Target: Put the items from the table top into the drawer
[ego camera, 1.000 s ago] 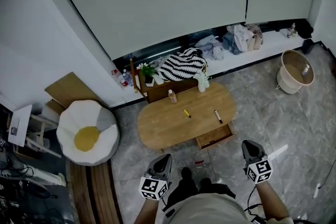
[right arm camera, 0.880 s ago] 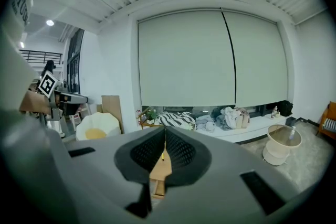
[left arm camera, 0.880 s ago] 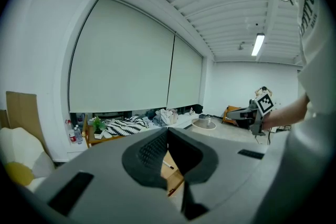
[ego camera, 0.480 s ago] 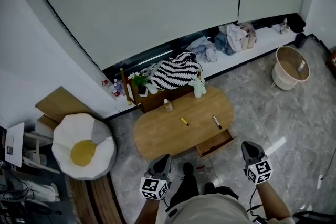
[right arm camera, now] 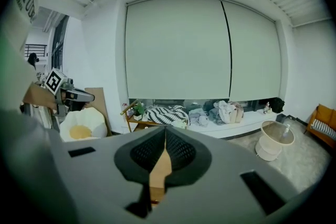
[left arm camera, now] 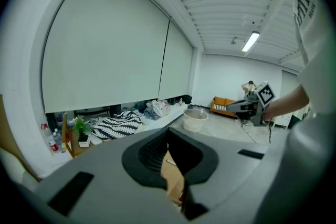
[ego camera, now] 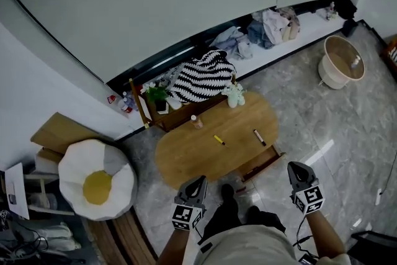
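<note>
While both tongs hang low in the head view, clenched and empty, the oval wooden surface [ego camera: 186,158] lies at 12 o'clock from the person. The left tongs [ego camera: 196,184] point toward its 6 o'clock edge, and their own view shows the jaws pressed together with nothing between them. The right tongs [ego camera: 294,169], out at 4 o'clock of the surface, likewise meet at the tips and hold nothing.

A short yellow marker [ego camera: 219,139] lies near the middle of the surface. A dark pen [ego camera: 258,137] lies at 3 o'clock of it, well apart. A small brown bottle with a pale cap [ego camera: 196,121] stands upright toward 10 o'clock. A pale green soft bundle [ego camera: 234,95] sits at the 1 o'clock rim. The shallow wooden drawer [ego camera: 265,161] is pulled open at the 4 o'clock edge, just beyond the right tongs.
</note>
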`<act>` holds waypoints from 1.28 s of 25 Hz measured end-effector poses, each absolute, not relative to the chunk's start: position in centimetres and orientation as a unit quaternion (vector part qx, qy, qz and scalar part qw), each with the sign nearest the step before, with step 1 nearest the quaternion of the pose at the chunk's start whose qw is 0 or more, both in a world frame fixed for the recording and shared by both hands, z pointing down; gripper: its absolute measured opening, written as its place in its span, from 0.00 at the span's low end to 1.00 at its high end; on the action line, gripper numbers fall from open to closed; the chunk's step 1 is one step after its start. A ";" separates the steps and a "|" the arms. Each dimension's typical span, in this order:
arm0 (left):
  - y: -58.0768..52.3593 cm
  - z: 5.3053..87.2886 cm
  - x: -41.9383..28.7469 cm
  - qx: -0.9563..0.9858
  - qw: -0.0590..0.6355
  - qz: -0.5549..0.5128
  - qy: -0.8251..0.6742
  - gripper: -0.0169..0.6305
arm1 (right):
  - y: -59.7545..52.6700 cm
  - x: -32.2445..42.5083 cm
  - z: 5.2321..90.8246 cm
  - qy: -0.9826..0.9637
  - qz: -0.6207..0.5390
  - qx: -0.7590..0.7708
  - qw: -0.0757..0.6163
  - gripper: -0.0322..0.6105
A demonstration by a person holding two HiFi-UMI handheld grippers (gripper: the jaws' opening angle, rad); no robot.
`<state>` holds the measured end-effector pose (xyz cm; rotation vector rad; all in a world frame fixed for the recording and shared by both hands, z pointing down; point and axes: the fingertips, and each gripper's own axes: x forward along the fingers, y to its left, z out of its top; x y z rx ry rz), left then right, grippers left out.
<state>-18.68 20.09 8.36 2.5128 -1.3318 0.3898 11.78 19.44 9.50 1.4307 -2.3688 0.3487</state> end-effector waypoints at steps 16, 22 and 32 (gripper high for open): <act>10.8 18.0 -21.0 0.888 0.118 0.219 -0.388 0.06 | 13.4 6.6 16.3 -0.818 0.160 0.502 0.232 0.08; 9.4 21.2 -20.7 0.884 0.158 0.213 -0.386 0.06 | 12.5 5.6 18.3 -0.812 0.180 0.498 0.244 0.08; 7.4 24.0 -17.5 0.861 0.215 0.186 -0.423 0.06 | 9.9 6.9 22.2 -0.823 0.197 0.470 0.250 0.08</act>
